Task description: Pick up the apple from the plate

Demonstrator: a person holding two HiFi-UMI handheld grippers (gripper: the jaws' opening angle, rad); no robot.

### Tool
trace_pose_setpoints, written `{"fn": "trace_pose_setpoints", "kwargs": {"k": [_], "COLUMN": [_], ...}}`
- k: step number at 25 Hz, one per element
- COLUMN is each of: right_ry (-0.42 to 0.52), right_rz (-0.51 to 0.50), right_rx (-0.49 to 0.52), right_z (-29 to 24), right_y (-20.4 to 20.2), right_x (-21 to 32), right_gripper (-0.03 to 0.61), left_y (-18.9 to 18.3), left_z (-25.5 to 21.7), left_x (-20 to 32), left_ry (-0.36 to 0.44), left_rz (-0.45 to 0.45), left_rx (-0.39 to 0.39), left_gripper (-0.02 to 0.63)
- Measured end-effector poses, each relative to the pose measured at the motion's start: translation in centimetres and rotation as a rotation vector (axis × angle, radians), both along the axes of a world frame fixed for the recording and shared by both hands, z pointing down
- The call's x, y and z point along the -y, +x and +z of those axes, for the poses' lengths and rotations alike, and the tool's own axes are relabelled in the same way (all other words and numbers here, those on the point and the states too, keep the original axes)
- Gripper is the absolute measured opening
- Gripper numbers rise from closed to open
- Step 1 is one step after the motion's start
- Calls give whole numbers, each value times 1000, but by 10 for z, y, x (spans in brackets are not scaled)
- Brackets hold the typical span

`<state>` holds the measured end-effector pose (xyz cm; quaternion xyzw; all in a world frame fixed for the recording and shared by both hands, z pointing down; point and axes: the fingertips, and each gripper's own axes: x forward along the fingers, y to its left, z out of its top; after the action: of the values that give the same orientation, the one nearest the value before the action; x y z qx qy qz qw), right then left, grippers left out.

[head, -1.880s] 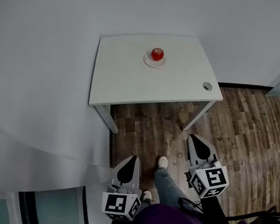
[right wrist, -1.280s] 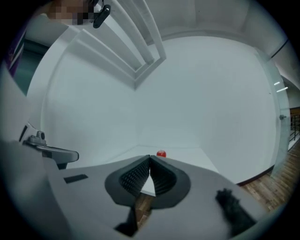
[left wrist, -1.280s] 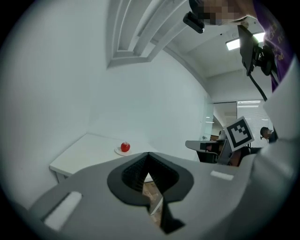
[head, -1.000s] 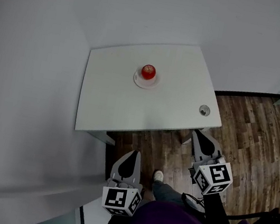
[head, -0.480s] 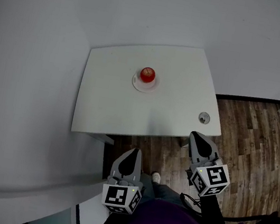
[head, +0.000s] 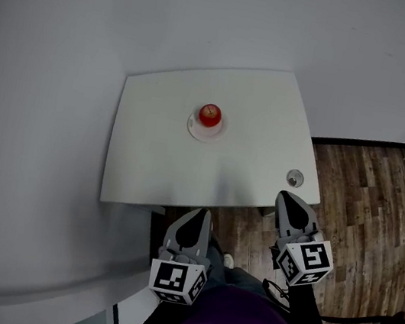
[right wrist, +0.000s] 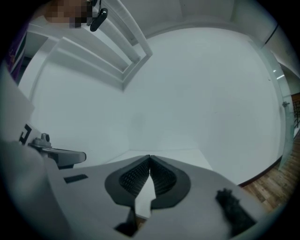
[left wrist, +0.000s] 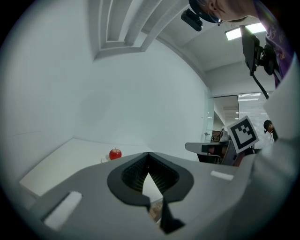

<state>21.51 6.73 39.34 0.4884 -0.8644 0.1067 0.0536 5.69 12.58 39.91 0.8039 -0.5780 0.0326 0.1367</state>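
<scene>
A red apple (head: pixel 210 114) sits on a small white plate (head: pixel 195 129) near the middle of a white table (head: pixel 148 163). Both grippers hover short of the table's front edge, well apart from the apple. My left gripper (head: pixel 199 213) is shut and holds nothing; in the left gripper view the apple (left wrist: pixel 115 153) shows far ahead, left of the closed tips (left wrist: pixel 149 153). My right gripper (head: pixel 287 198) is also shut and empty; its tips (right wrist: pixel 150 157) point at the table top (right wrist: pixel 183 154). No apple shows in the right gripper view.
A round cable hole (head: pixel 293 178) lies in the table's front right corner, just ahead of the right gripper. White walls stand behind and left of the table. Wood floor (head: pixel 378 219) spreads to the right. The person's legs and shoe (head: pixel 228 261) are between the grippers.
Both grippers and the head camera have come closer to the table; the grippers now reach its front edge. The apple rests on the plate as before, and both jaws stayed shut.
</scene>
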Motion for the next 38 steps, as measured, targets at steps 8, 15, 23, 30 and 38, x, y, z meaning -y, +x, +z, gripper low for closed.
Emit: {"fn": "trace_pose_setpoints", "kwargs": {"k": [8, 15, 23, 30, 38], "right_ry": [-15, -11, -24, -37, -53], "right_rz": [23, 39, 32, 34, 14], "right_rx": [-24, -46, -71, -87, -107], "right_z": [6, 1, 7, 9, 14], "right_y": [-17, -46, -89, -113, -116], "right_x": [44, 101, 158, 193, 211], "right_gripper": [11, 11, 12, 11, 11], "left_y": [-16, -46, -83, -108, -111], "left_z": [10, 7, 15, 20, 31], "left_x": [47, 105, 163, 201, 226], "left_ry": [-17, -17, -29, -42, -56], "left_rz": [42, 66, 86, 98, 69], "left_rx": [-20, -35, -49, -44, -62], "left_gripper": [8, 8, 8, 8, 8]}}
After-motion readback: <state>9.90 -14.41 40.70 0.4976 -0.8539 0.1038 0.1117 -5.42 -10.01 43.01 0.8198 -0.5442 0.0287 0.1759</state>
